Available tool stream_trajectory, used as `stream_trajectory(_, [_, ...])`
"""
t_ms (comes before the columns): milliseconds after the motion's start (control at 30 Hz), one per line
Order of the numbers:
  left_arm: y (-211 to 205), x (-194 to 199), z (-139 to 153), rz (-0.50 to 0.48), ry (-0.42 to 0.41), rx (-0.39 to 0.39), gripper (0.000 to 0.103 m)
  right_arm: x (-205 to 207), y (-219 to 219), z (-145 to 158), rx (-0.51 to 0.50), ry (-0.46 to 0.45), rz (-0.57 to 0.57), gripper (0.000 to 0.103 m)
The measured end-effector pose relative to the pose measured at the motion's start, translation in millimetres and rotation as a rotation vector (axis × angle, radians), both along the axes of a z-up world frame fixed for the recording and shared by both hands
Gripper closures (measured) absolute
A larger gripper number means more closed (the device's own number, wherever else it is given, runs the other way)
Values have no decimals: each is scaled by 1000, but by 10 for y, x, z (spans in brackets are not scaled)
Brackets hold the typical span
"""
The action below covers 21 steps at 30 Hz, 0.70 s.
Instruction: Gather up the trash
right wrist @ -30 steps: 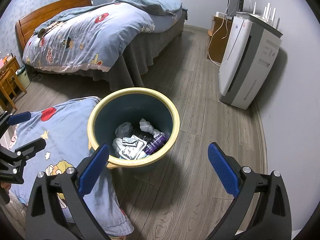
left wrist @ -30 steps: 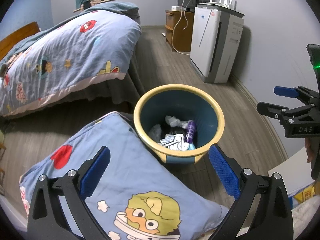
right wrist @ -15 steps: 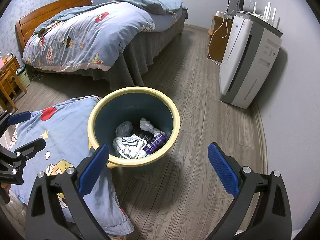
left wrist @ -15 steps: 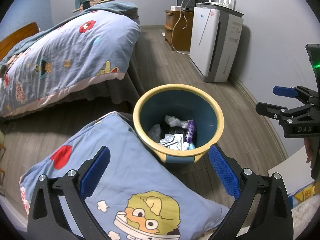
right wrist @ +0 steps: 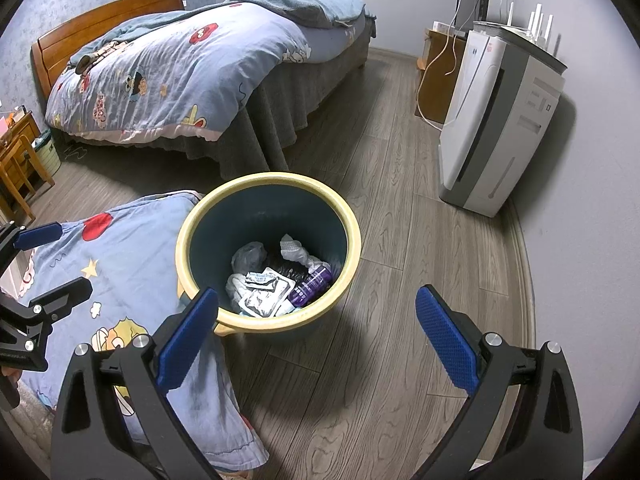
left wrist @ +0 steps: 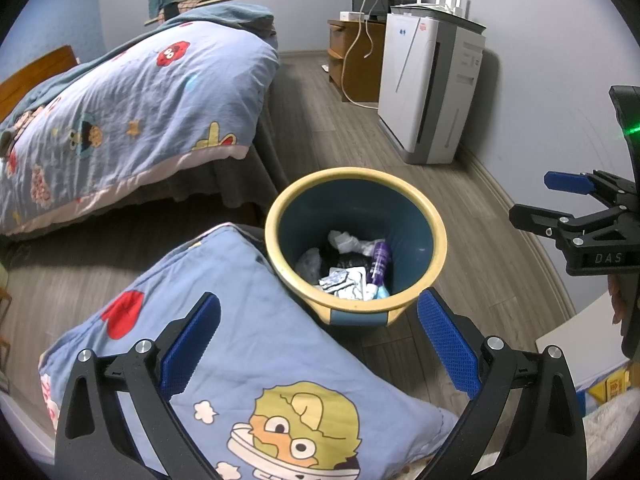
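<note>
A dark blue trash bin with a yellow rim (left wrist: 436,236) (right wrist: 352,236) stands on the wood floor. Inside lie crumpled white paper (left wrist: 344,240) (right wrist: 294,250), a foil wrapper (left wrist: 346,280) (right wrist: 262,294), a purple bottle (left wrist: 380,258) (right wrist: 312,282) and a grey wad (right wrist: 248,254). My left gripper (left wrist: 318,342) hovers open above a pillow, just short of the bin, with nothing between its fingers. My right gripper (right wrist: 316,338) is open and empty over the bin's near edge and the floor. Each gripper shows at the edge of the other's view, the right gripper (left wrist: 560,200) and the left gripper (right wrist: 48,256).
A blue cartoon-print pillow (left wrist: 248,360) (right wrist: 112,280) lies against the bin's left side. A bed with a matching quilt (left wrist: 120,112) (right wrist: 180,76) fills the back left. A white air purifier (left wrist: 428,88) (right wrist: 500,120) and a wooden cabinet (left wrist: 352,60) stand along the right wall.
</note>
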<state>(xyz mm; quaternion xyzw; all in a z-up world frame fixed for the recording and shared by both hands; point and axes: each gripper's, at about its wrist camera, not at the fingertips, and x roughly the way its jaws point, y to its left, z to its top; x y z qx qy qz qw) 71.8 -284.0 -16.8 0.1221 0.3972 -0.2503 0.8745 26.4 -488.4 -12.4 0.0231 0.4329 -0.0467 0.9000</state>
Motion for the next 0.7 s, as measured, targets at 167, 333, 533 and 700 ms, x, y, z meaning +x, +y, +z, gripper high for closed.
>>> stream_trajectory(167, [-4, -11, -5, -1, 2, 0, 5, 4, -3, -2, 1, 0, 0, 6])
stream_trajectory(333, [-6, -28, -12, -3, 0, 3, 5, -3, 1, -3, 1, 2, 1, 6])
stream_trajectory(533, [-10, -26, -11, -3, 0, 3, 5, -3, 4, -2, 1, 0, 2, 6])
stream_trajectory(700, [-13, -26, -9, -3, -1, 3, 5, -4, 8, -2, 2, 2, 0, 6])
